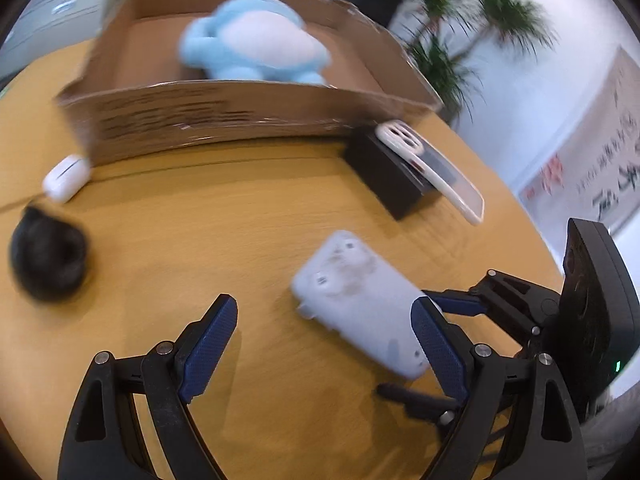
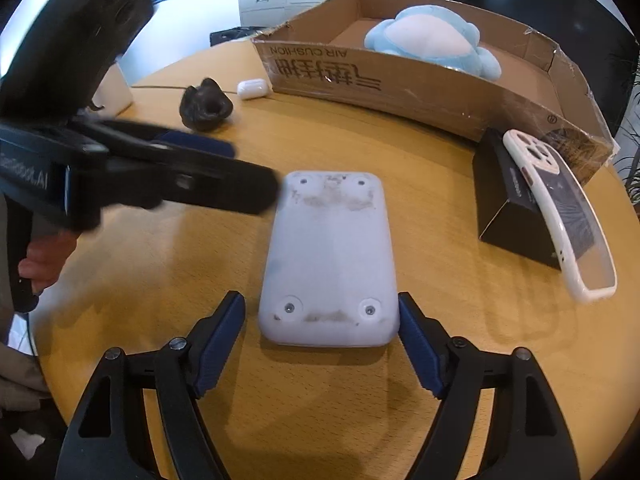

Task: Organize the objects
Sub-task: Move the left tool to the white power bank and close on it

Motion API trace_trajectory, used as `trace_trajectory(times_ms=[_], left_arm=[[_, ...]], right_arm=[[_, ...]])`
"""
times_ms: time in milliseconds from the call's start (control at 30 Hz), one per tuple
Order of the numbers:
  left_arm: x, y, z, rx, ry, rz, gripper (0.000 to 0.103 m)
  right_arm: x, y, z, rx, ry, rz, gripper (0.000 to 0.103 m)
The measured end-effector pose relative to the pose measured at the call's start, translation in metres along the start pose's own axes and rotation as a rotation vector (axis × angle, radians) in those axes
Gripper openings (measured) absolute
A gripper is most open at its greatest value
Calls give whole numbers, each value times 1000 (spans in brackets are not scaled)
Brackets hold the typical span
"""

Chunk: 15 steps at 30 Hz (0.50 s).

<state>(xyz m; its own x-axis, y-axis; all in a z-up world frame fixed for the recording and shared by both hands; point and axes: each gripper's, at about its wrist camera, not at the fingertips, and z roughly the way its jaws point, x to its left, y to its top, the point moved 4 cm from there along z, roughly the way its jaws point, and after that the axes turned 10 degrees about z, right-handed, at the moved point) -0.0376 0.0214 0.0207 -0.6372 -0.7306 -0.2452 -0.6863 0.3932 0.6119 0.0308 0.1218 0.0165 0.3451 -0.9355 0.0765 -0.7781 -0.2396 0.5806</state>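
Note:
A white rounded flat device (image 2: 330,256) lies face down on the round wooden table (image 2: 460,360); it also shows in the left wrist view (image 1: 360,300). My right gripper (image 2: 322,344) is open, its blue pads on either side of the device's near end. My left gripper (image 1: 326,344) is open and empty, just left of the device; it shows in the right wrist view (image 2: 240,168) as a blurred black arm. A cardboard box (image 2: 400,88) (image 1: 240,116) at the back holds a blue plush toy (image 2: 434,38) (image 1: 256,40).
A white phone case (image 2: 560,216) (image 1: 436,168) leans on a small black box (image 2: 516,208) (image 1: 384,172) at the right. A white earbud case (image 2: 252,89) (image 1: 66,178) and a black lumpy object (image 2: 204,106) (image 1: 48,256) lie at the left. A plant (image 1: 472,20) stands behind.

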Motion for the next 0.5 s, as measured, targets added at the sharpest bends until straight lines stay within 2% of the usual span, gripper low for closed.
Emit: trace_trajectory(times_ms=[200, 367, 500], left_arm=[[-13, 21, 19, 49, 4, 79, 89], [-24, 23, 40, 101, -15, 125, 89], [-31, 21, 47, 131, -16, 166, 89]], right_arm=[[-16, 6, 0, 55, -78, 84, 76], [-21, 1, -6, 69, -83, 99, 75], [-22, 0, -8, 75, -86, 103, 71]])
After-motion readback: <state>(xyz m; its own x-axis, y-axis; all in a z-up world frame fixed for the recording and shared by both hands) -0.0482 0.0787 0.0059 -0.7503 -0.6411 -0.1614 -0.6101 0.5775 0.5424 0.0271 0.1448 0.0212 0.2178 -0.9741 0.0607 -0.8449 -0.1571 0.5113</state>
